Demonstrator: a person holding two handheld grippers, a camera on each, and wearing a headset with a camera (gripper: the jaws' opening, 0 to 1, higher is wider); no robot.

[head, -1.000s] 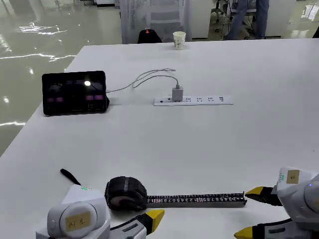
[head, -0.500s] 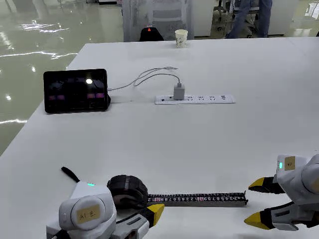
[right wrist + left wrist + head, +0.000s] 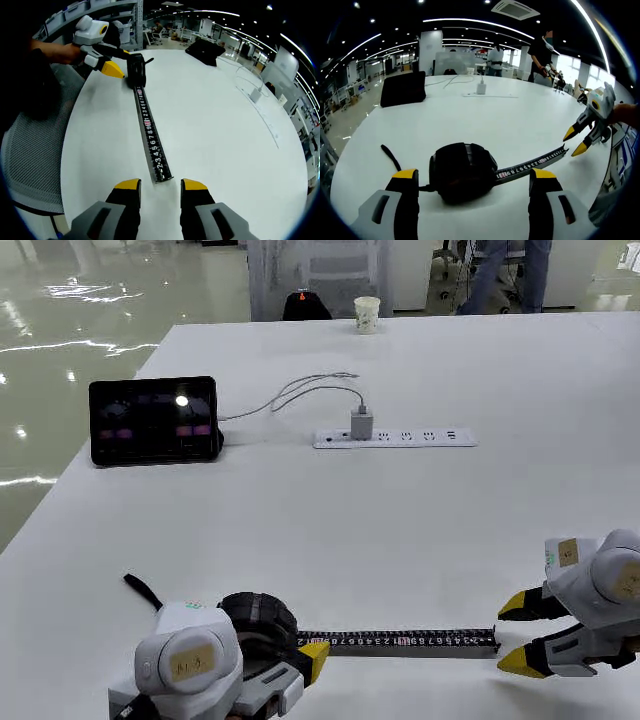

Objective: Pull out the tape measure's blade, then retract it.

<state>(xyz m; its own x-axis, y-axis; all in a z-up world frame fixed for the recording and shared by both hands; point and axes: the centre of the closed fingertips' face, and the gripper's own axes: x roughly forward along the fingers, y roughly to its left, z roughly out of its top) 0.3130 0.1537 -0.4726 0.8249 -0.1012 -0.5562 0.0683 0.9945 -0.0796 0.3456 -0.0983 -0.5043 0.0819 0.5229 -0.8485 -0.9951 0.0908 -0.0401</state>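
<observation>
the left gripper [image 3: 473,176] is sitting wide open just over the white table [image 3: 400,530]. its two yellow-tipped jaws are standing either side of the tape measure's black case [image 3: 462,170], with a gap showing on each side, so it is gripping nothing. the case is resting on the near part of the table. the blade [image 3: 410,642] is lying flat on the surface, drawn out from the case toward the right gripper [image 3: 160,186] with its numbers facing up. the right gripper is standing partly open and is holding nothing. the blade's end hook [image 3: 163,177] is lying just ahead of the gap between its jaws, touching neither.

a thin black strap [image 3: 141,591] is lying on the table just to the left of the case. farther back, a white power strip [image 3: 395,438] is carrying a plugged-in charger [image 3: 361,424], and a pale cable [image 3: 300,392] is curling away from it toward a dark tablet [image 3: 153,420] that is propped up at the table's left side. a paper cup [image 3: 367,313] is standing at the far edge.
</observation>
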